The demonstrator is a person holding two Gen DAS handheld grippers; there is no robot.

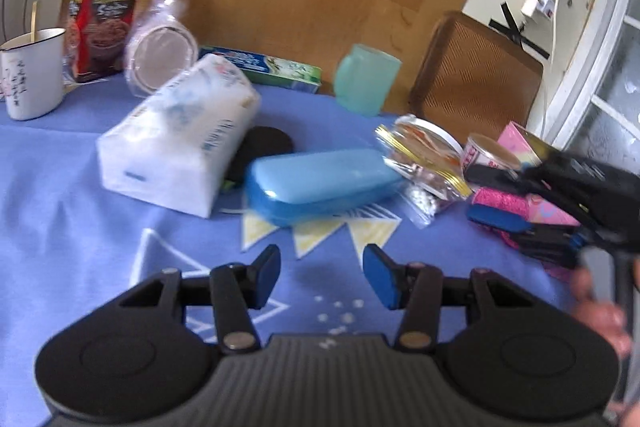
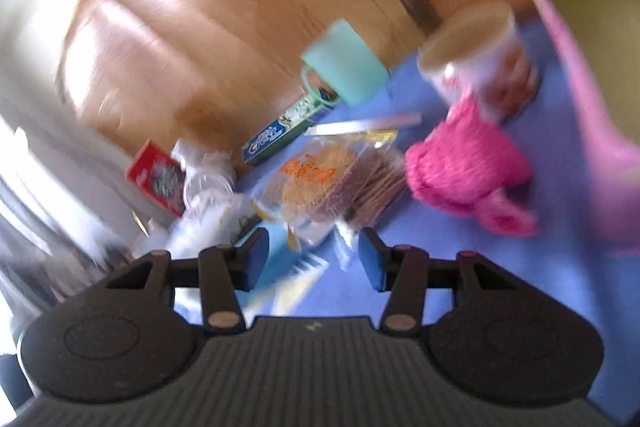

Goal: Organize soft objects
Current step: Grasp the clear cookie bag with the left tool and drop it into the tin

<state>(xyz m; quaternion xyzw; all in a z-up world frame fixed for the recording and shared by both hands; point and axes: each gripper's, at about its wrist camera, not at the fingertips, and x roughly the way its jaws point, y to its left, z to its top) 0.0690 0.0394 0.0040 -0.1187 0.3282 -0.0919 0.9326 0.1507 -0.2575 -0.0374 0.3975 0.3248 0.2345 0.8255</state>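
A white soft tissue pack (image 1: 180,135) lies on the blue tablecloth (image 1: 60,227), left of a blue plastic case (image 1: 320,181). A fuzzy pink cloth (image 2: 468,167) lies on the cloth at the right; in the left wrist view it (image 1: 504,203) shows between the right gripper's fingers. My left gripper (image 1: 322,275) is open and empty, low over the cloth in front of the blue case. My right gripper (image 2: 312,259) is open and empty, tilted, with the pink cloth ahead to its right. The right wrist view is blurred.
At the back stand a white enamel mug (image 1: 32,71), a red box (image 1: 104,11), a wrapped stack of plates (image 1: 160,47), a toothpaste box (image 1: 272,67) and a teal cup (image 1: 366,79). A cracker bag (image 2: 340,179), a small tub (image 2: 480,59) and a pink box (image 1: 520,143) lie at the right.
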